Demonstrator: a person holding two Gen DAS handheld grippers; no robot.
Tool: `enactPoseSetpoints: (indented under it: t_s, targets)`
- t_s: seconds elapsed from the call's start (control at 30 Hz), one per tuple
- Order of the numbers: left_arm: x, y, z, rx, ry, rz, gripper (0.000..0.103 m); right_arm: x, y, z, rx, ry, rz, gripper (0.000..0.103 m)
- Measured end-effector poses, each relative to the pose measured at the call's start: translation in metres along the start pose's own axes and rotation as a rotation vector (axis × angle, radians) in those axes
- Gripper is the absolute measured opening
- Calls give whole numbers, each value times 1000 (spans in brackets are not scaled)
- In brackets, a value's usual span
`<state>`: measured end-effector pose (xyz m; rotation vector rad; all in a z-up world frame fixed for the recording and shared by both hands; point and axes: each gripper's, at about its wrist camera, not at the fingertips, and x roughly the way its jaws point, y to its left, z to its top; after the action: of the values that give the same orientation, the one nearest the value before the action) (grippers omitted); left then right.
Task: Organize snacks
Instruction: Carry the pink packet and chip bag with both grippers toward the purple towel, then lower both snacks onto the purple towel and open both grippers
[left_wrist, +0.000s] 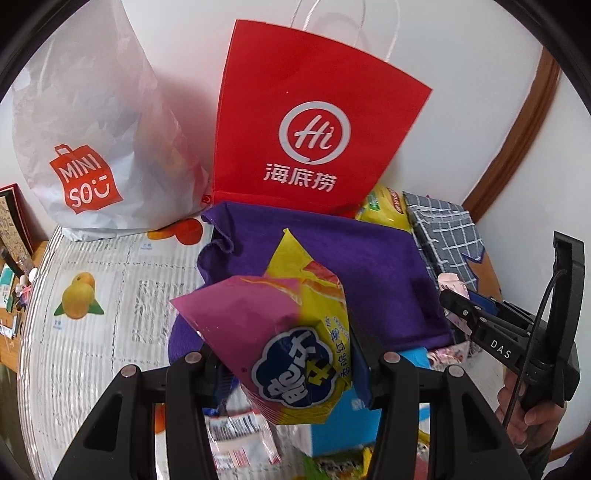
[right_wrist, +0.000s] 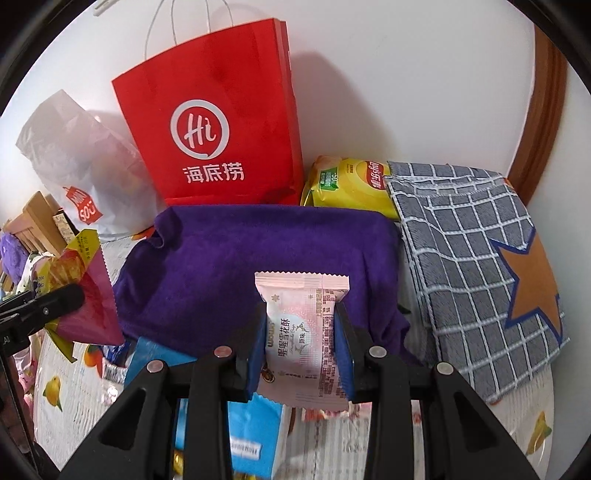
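left gripper (left_wrist: 291, 363) clamps a pink-yellow snack bag (left_wrist: 295, 332), right gripper (right_wrist: 301, 332) a pink packet (right_wrist: 303, 332), both over the purple cloth (right_wrist: 258, 258).

Both tongs: matte black plastic arms w/ round silver screws, blue pads on fingers. Right tongs (left_wrist: 452, 306) marked "DAS", black cable alongside; left tongs (left_wrist: 284, 365) same build.

Table under a clear ribbed cover (left_wrist: 110, 258) printed with fruit, filling the lower frame. On it: white shopping bag (left_wrist: 92, 147) upper left, red paper bag (left_wrist: 306, 122) top centre, purple cloth (right_wrist: 258, 251) centre, checked cloth (right_wrist: 461, 258) right.
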<state>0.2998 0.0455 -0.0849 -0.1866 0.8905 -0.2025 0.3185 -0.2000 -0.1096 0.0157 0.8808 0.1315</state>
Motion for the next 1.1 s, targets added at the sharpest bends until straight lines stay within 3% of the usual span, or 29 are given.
enactPoseSetpoints:
  t_s: [0.7,1.1]
  targets:
    - [82,20,36,-19,70,10,49,81,-21,24,16,46,15,34]
    - [110,18,31,-21,114,-11,49,107,-33,15,35,101,14,35]
